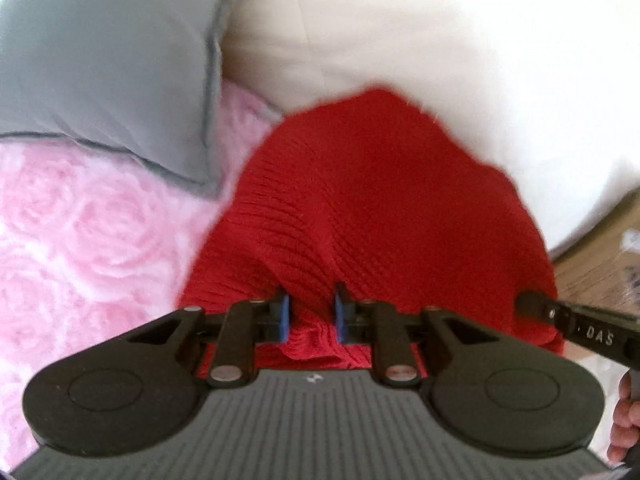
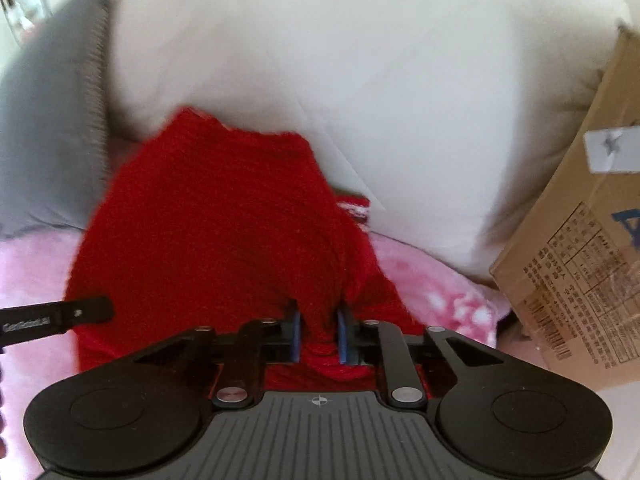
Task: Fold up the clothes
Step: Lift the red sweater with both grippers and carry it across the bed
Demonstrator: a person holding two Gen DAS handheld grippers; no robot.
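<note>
Grip state first: left gripper (image 1: 310,318) was clamped on a bunched fold of the red knit sweater (image 1: 372,208), blue pads (image 1: 285,316) pressing the fabric from both sides. Right gripper (image 2: 319,334) did the same on its own bunch of sweater edge, with the knit pinched tight between its blue pads (image 2: 343,336).

Sweater hung forward from both grips and draped over the pink rose-textured blanket (image 1: 72,232). Its far edge reached the big white pillow (image 1: 440,60) and overlapped the pillow's lower edge. Ribbed knit lines were readable in the left wrist view; the right wrist view was motion-blurred, so texture there was mostly lost. A small flap of red fabric with a white patch stuck out on the right side of the sweater near the white pillow, detail too blurred to identify.

Grey cushion (image 1: 108,60) sat left of the white pillow, resting on the blanket and just beside the sweater's left edge. Cardboard box (image 2: 580,248) with a printed label and barcode stood at the right, against the white pillow.

Each camera caught the other gripper's finger tip at the frame edge, low beside the sweater. Person's fingers (image 1: 626,420) showed at the lower right edge of the left wrist view.
</note>
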